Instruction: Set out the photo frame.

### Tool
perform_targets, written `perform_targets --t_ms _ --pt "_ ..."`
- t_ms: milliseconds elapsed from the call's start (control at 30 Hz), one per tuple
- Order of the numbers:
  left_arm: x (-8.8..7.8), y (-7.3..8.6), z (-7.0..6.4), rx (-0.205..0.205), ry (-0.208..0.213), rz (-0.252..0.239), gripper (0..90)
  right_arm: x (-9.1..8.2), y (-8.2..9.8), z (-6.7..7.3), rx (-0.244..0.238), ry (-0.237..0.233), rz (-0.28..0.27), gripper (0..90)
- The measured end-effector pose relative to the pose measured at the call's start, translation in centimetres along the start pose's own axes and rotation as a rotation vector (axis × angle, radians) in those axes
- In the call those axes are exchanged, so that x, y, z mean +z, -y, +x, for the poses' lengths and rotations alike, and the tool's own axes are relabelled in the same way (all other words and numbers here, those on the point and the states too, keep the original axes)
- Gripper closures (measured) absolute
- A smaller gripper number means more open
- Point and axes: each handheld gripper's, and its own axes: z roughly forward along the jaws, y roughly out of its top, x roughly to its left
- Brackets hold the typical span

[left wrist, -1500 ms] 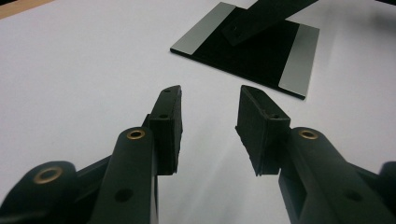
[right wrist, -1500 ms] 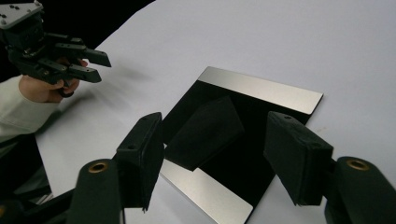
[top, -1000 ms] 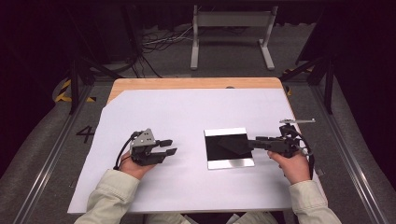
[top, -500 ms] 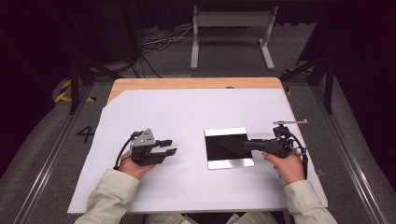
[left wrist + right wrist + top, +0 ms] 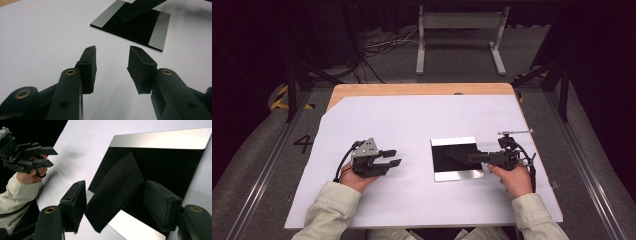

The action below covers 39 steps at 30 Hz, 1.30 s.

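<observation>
- Black pad (image 5: 116,192): flat dark rectangular piece, matte, slightly fuzzy-looking surface w/ a couple of tiny holes near one end; edges straight, corners squared.
- It sits tilted, one end raised over the plate (image 5: 457,159), low end toward the right gripper (image 5: 464,156).
- Plate: thin square, black middle w/ a shiny silver strip along the far edge and another along the near edge; lies flat on the white sheet (image 5: 412,120), right of the sheet's centre.
- Right gripper view: pad lies between the two jaws, close against the left one; a gap shows betw. the pad and the right jaw. Jaws have just closed a little further, but pads aren't clamping it from both sides – can't tell if it's truly grasped, so reads as released.
- Right hand (image 5: 512,177) is just beside the plate's right edge, gripper reaching in over the plate.
- Left gripper (image 5: 389,157): well apart from the plate, to its left, resting low over the white sheet; jaws spread, nothing betw. them.
- Left gripper view: plate (image 5: 135,25) ahead w/ the pad (image 5: 140,10) slanting up off it.
</observation>
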Motion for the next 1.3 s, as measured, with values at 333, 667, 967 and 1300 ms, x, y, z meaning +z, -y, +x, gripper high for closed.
perform_targets --t_ms 333,667,967,1300 --pt "0.04 0.02 -0.01 -0.001 0.0 0.003 58.3 0.85 -0.11 0.09 0.012 0.0 0.014 41.2" --pt "0.01 0.01 -0.03 0.001 0.002 0.002 58.2 0.89 -0.37 0.32 -0.001 0.017 -0.007 55.2" --pt "-0.01 0.03 -0.02 0.001 0.004 0.003 58.2 0.81 -0.48 0.42 0.001 0.029 0.003 58.3" --pt "0.0 0.0 -0.05 0.003 0.003 0.001 58.2 0.15 -0.53 0.71 -0.011 0.034 0.036 61.3"
